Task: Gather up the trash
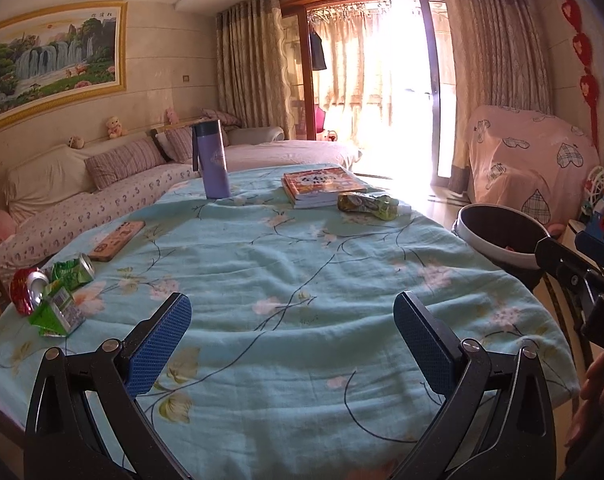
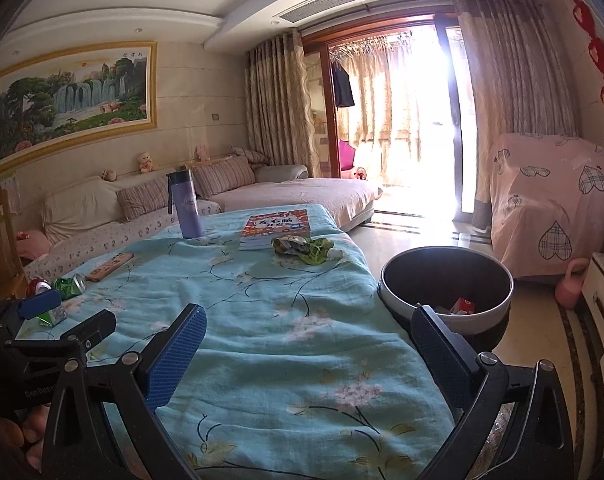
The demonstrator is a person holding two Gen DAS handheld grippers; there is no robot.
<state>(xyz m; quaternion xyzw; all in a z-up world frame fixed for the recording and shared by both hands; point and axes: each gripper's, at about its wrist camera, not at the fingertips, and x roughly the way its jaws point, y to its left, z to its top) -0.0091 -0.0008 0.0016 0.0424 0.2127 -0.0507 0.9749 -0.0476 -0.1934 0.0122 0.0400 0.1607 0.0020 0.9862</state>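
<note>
Crushed trash lies at the table's left edge: a red can, a green can and a green carton. A crumpled green-yellow wrapper rests by the book at the far side. My left gripper is open over the blue flowered cloth with nothing between its fingers, the cans to its left. My right gripper is open too and holds nothing; it hangs over the table's right edge. The round trash bin stands just right of it, with some litter inside. The wrapper lies ahead.
A purple bottle, a book and a flat wooden-looking case lie on the table. A sofa runs behind it on the left. A pink-covered chair stands beyond the bin.
</note>
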